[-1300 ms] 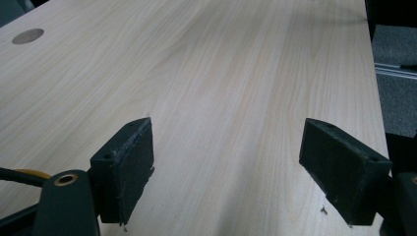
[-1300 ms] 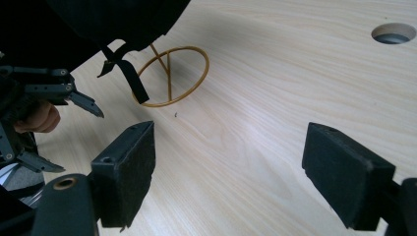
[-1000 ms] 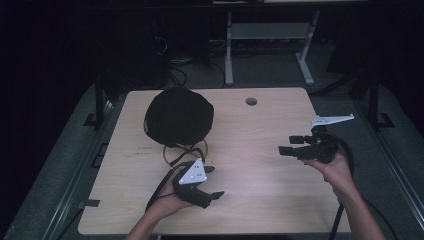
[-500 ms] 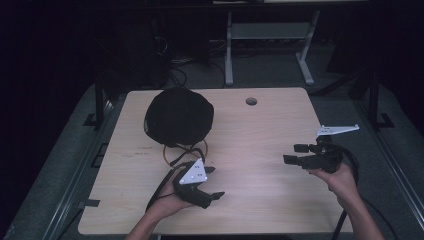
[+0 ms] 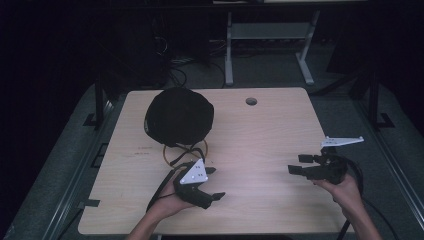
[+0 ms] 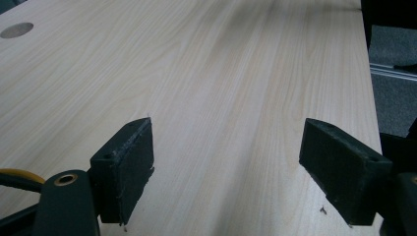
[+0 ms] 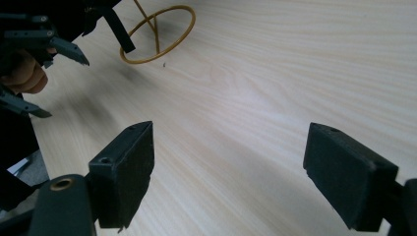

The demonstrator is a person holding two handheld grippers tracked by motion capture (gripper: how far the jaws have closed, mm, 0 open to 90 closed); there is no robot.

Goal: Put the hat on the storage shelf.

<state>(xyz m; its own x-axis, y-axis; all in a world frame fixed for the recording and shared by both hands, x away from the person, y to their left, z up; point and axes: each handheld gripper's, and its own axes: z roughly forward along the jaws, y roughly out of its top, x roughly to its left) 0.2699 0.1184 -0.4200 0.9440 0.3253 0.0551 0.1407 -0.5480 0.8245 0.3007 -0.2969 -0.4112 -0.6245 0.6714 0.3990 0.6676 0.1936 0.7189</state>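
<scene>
Black cap (image 5: 178,116), apparently untouched, sits apart; the right gripper (image 5: 306,164) has drawn back toward the counter (image 5: 260,130) edge, both grippers wide and empty, left gripper (image 5: 212,184) unmoved.

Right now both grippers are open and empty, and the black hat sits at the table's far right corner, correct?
Not quite. Both the left gripper and the right gripper are open and empty, but the black hat sits on the far left part of the table, as the high view shows.

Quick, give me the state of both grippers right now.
Left gripper: open, jaws wide apart, nothing between them.
Right gripper: open, jaws wide apart, holding nothing.
</scene>
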